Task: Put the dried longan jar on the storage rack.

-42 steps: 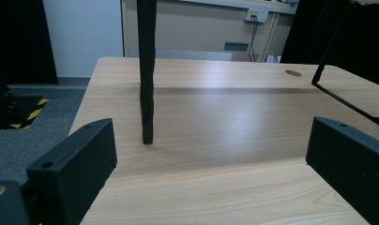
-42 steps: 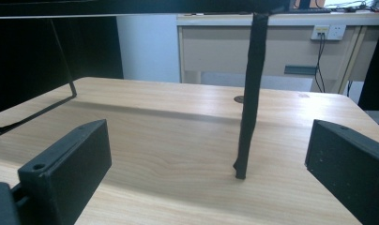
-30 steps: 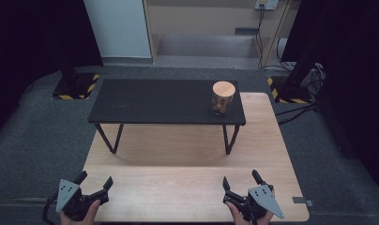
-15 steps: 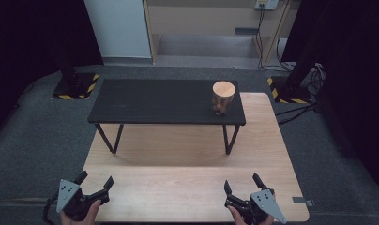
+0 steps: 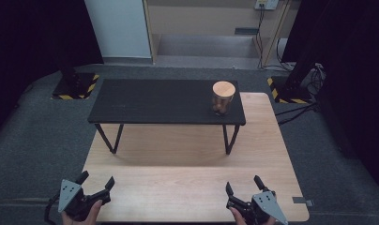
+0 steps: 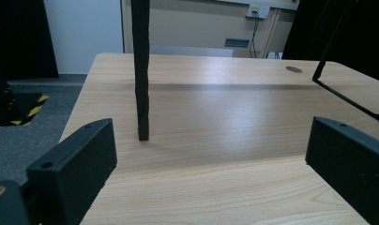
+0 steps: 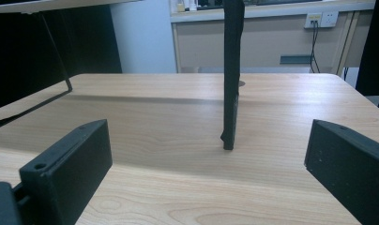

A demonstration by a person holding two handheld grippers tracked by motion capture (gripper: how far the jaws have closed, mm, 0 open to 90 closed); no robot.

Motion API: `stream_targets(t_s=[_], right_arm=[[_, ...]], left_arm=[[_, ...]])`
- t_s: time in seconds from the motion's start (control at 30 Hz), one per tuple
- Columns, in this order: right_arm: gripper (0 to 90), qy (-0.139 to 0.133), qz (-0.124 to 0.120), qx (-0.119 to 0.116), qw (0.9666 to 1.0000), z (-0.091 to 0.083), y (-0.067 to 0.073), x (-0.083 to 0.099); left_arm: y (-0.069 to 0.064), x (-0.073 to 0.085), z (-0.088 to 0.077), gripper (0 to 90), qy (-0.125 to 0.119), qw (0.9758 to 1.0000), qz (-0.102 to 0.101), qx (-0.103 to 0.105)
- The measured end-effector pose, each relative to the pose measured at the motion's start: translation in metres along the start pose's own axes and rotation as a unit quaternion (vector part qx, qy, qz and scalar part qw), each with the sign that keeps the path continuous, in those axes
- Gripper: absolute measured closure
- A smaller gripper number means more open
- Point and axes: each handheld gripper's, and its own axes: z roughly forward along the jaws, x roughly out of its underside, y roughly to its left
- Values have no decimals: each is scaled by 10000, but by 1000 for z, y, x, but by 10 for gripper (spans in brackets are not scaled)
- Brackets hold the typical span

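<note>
Both tools sit low at the near edge of the wooden bench [image 5: 187, 187], the left tool [image 5: 94, 183] and the right tool [image 5: 244, 185] each with jaws spread wide and nothing between them. The thing nearest to hand is the jar with a wooden lid [image 5: 223, 97], which stands upright well ahead of the right tool and slightly to its left, on the right end of the small black table [image 5: 155, 101] that rests on the bench; it is much farther ahead and off to the right of the left tool. Something brownish seems to lie inside the jar, though it is too small in the high view to tell what. In the left gripper view a black table leg [image 6: 140, 70] rises just ahead between the open jaws, and in the right gripper view another leg [image 7: 231, 75] does the same. This looks like the very start: a reach not yet begun. The next move likely calls for the right tool to lift above the tabletop, travel forward, and close around the jar's body without tipping it near the edge.
</note>
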Motion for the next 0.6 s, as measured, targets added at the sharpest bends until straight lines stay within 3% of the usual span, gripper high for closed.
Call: stream_targets(t_s=[0.37,0.6], right_arm=[[11,20,51,-12,10000,0,-3,0],[6,-99,181,-73,9998,-5,-2,-5]], left_arm=[[0,0,1,10,20,10000,-19,11],[-1,-1,-7,9,-23,10000,51,49]])
